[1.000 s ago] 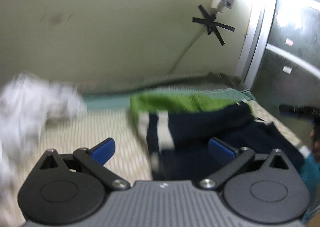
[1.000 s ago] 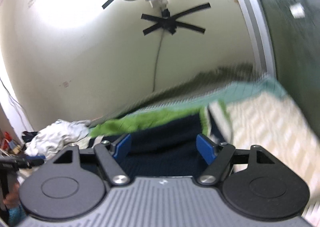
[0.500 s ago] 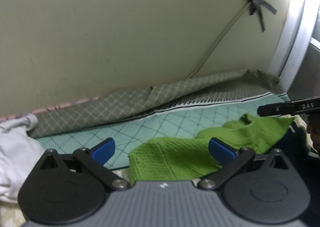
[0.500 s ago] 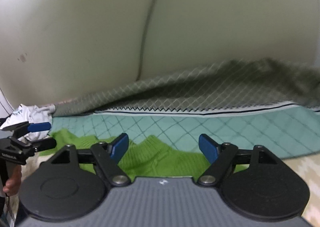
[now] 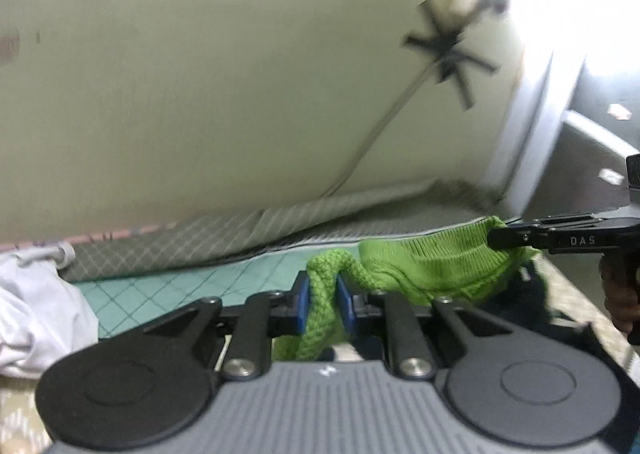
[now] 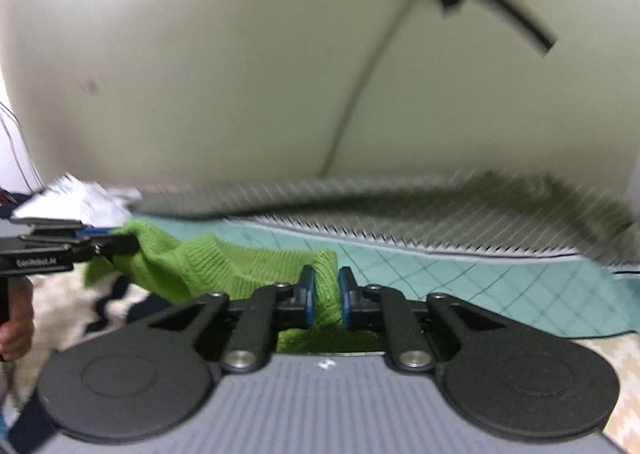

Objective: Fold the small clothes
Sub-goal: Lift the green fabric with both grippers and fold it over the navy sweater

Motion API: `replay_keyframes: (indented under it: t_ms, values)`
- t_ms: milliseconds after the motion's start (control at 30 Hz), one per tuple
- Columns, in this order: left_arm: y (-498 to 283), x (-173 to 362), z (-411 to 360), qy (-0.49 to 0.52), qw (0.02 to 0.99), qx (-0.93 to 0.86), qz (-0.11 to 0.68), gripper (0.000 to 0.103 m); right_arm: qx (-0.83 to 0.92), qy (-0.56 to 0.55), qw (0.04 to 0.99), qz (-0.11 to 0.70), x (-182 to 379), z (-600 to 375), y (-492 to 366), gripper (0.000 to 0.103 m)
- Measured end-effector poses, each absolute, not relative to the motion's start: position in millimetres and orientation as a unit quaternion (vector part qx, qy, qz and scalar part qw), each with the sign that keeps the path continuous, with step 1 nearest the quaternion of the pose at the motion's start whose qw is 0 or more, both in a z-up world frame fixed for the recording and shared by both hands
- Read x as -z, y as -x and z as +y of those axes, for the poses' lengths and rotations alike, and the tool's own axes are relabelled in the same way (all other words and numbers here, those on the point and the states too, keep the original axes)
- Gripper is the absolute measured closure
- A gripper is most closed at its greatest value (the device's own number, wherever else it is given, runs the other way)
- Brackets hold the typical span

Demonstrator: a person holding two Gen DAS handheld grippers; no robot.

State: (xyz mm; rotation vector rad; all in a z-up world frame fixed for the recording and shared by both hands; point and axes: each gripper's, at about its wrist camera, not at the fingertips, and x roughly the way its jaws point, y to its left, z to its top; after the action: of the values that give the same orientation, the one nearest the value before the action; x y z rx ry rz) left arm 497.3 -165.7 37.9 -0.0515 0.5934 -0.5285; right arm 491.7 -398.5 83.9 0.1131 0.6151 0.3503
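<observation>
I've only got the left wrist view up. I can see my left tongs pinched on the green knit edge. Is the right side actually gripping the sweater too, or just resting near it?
Observer: Yes. In the right wrist view the right tongs are closed with the green knit band clamped between the blue pads.
Operator: Is the fabric between the two grips pulled tight?
Observer: No, from the right view it sags and bunches between them.
Operator: What lies beyond the right tongs?
Observer: The teal quilted cover runs to the right, with a grey quilted blanket bunched along the wall.
</observation>
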Motion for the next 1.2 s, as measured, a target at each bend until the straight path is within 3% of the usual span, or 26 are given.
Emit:
replay_keyframes:
  t_ms: [267,433,567,633,667,700,733,767,800,933,1033,1133,1167,1200]
  values:
    - [-379.6,-48.7,-159.3,0.019,0.922,0.307,0.237,0.088,-0.166,-0.033,0.96,0.224,-95.3,-408.7,-351.3,0.1]
    - [-332.0,-20.5,-142.5,0.033,0.911,0.309,0.271,0.088,-0.143,-0.041,0.96,0.236,-44.8,-408.6,-286.1,0.1]
    - [-317.9,7.6,-133.8,0.042,0.899,0.303,0.313,0.081,-0.136,-0.048,0.955,0.259,-6.8,-397.3,-257.6,0.1]
    - [-312.0,9.8,-126.7,0.056,0.895,0.305,0.321,0.068,-0.133,-0.05,0.957,0.252,-1.6,-397.8,-249.9,0.098]
    - [-309.4,7.7,-122.6,0.067,0.895,0.307,0.316,0.049,-0.134,-0.061,0.957,0.249,-2.6,-401.6,-248.7,0.096]
    - [-307.1,4.5,-117.9,0.079,0.897,0.304,0.311,0.022,-0.135,-0.077,0.957,0.247,-4.6,-407.2,-246.1,0.088]
    - [-306.2,0.1,-111.6,0.094,0.901,0.298,0.301,0.012,-0.137,-0.095,0.957,0.238,-8.8,-415.7,-243.3,0.079]
    - [-305.1,-3.1,-103.5,0.109,0.903,0.295,0.293,0.006,-0.134,-0.112,0.959,0.223,-12.7,-424.4,-238.8,0.057]
    - [-307.3,-6.3,-97.4,0.125,0.902,0.295,0.289,0.006,-0.123,-0.126,0.963,0.206,-17.3,-433.8,-236.4,0.049]
    - [-331.3,-4.3,-85.6,0.183,0.887,0.286,0.314,0.005,-0.059,-0.214,0.957,0.189,-29.0,-486.1,-253.5,0.049]
    - [-352.1,4.2,-94.6,0.205,0.875,0.284,0.335,0.011,-0.011,-0.254,0.943,0.214,-20.0,-512.8,-283.8,0.049]
    - [-362.4,8.3,-107.8,0.203,0.868,0.292,0.347,0.032,-0.023,-0.297,0.923,0.243,-5.8,-521.0,-312.3,0.053]
    - [-365.9,8.6,-113.6,0.197,0.867,0.294,0.351,0.047,-0.034,-0.303,0.919,0.251,-4.4,-519.2,-319.3,0.055]
    - [-368.9,9.2,-118.8,0.188,0.868,0.292,0.354,0.067,-0.037,-0.3,0.919,0.254,-4.2,-516.1,-320.5,0.085]
